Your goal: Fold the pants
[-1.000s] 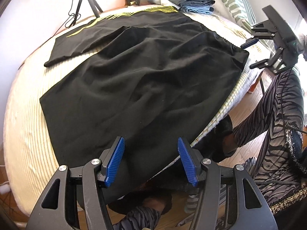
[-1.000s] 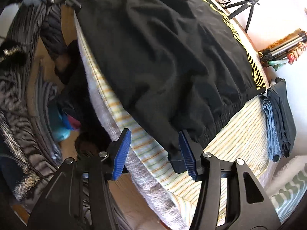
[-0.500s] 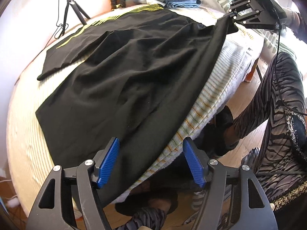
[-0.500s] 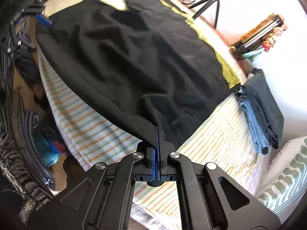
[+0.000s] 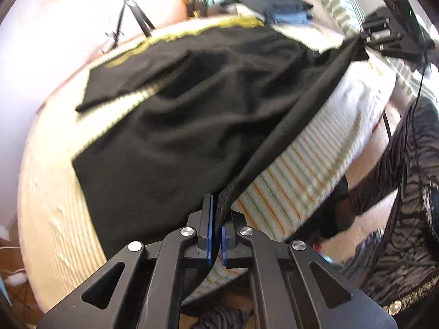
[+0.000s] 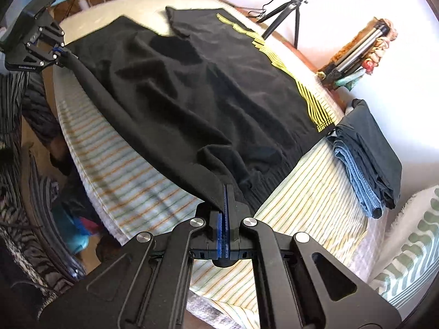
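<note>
Since a second ago both grippers have closed on the near edge of the black pants (image 5: 175, 126), which then lay flat and untouched. The left gripper (image 5: 216, 235), open wide half a second back, has just been closing, and its blue jaws are now clamped together on the hem end of the near leg. The right gripper (image 6: 225, 227), whose jaws were shut on the waistband corner already half a second ago, grips that corner and has lifted it off the bed (image 6: 153, 192).

Between the two grips the near edge of the pants runs as a taut dark line, raised clear of the striped sheet beneath it. The rest of the garment lies spread across the bed, its far side carrying a yellow stripe (image 6: 310, 96). In the left wrist view the right gripper (image 5: 365, 39) shows at the upper right, cloth trailing from it; in the right wrist view the left gripper (image 6: 59, 54) shows at the upper left. A folded stack of dark and blue clothes (image 6: 367, 156) sits on the bed just beyond the waistband. A small tripod (image 6: 285, 8) stands behind the bed.
</note>
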{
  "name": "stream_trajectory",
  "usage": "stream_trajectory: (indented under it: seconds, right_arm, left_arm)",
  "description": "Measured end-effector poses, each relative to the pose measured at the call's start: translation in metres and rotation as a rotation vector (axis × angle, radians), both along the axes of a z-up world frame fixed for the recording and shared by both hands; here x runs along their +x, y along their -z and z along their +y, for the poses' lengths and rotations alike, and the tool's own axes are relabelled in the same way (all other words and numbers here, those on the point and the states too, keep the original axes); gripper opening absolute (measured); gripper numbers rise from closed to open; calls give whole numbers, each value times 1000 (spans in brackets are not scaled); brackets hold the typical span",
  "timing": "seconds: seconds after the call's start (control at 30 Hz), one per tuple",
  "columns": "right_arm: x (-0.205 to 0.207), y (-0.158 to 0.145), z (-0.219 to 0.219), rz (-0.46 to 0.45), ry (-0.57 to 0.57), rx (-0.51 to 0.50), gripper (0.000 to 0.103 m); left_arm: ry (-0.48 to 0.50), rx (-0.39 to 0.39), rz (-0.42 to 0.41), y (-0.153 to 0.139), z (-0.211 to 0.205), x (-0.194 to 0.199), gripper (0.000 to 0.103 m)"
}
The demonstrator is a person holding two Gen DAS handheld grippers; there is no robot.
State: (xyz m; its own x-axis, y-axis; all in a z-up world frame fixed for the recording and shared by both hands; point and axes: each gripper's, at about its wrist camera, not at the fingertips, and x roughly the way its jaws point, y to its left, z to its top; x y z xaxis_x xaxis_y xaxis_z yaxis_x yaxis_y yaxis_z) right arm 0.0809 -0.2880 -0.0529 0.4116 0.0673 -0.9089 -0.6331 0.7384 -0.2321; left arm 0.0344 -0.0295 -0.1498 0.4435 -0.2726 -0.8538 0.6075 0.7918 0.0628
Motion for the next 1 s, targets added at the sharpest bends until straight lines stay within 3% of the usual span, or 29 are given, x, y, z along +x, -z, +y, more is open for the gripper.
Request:
stream_trajectory:
  seconds: [0.13, 0.4, 0.53, 1.0]
  right_arm:
    - [8, -9, 1, -38, 31, 28, 0]
    - [38, -25, 2, -104, 70, 40, 0]
    - [69, -37, -2, -159, 133, 63, 0]
    - [198, -24, -23, -148, 236, 72, 0]
  left_arm:
    - [-20, -24, -110, -25, 3, 15, 1]
    - [-39, -44, -203, -55, 8, 58, 0]
    - [-73, -94, -233, -67, 15, 95, 0]
    - [-58, -35, -262, -68, 2, 215, 0]
